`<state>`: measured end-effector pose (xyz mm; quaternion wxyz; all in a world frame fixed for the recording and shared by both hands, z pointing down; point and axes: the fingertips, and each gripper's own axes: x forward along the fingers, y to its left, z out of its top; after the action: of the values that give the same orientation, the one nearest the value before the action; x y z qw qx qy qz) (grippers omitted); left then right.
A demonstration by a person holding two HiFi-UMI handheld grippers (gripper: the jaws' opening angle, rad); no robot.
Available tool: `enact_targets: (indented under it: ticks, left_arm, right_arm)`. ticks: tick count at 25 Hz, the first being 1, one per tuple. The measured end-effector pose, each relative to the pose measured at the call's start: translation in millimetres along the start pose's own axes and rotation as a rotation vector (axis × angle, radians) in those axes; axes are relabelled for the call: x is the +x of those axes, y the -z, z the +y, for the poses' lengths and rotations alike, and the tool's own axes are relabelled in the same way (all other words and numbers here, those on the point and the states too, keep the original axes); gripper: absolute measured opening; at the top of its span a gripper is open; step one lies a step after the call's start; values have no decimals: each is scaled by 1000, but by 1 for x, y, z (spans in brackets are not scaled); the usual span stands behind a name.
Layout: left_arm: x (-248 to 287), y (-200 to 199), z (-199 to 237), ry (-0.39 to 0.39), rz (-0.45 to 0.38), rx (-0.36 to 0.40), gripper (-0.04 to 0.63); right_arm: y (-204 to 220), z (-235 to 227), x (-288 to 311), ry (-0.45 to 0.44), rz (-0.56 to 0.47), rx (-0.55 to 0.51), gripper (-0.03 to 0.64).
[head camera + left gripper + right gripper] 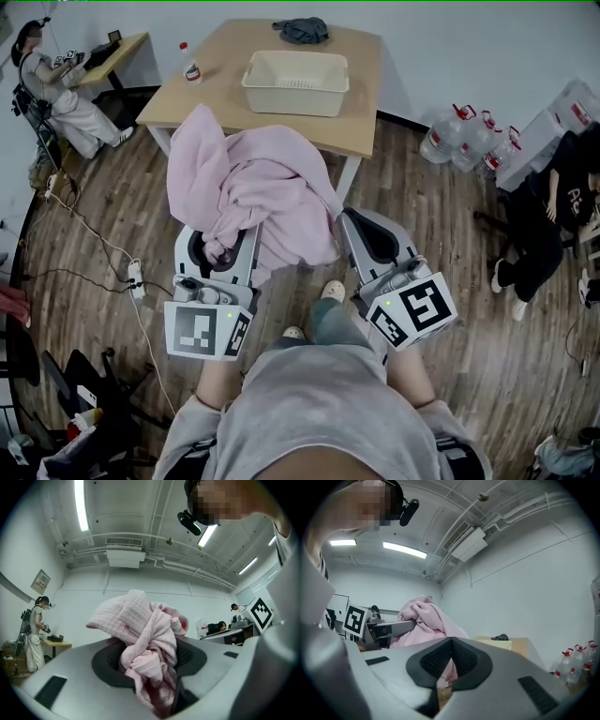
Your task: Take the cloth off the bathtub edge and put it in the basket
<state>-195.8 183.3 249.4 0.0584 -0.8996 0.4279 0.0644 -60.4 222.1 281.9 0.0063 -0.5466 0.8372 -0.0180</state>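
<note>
- Head view: high above, looking steeply down on the cloth (253,187), table (361,103) and floor (450,281).
- Left gripper view: tilted towards the ceiling (140,517), cloth very close.
- Right gripper view: facing the wall (525,583), sharing cloth and table.

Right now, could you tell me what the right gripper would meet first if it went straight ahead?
Probably the edge of the pink cloth hanging just beyond its tips; if it clears that, the table with the basket, though depth is unclear.
</note>
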Motion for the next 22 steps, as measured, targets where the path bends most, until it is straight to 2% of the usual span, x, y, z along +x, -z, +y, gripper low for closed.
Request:
enact_targets:
  ticks: [12,22]
  left_arm:
    - [95,15,24,-33,0,10,219]
    - [178,19,27,-65,-9,23,219]
  right_arm:
    - [-9,-80,72,-27,-10,4,6]
    - [-20,-155,117,-66,-23,7,6]
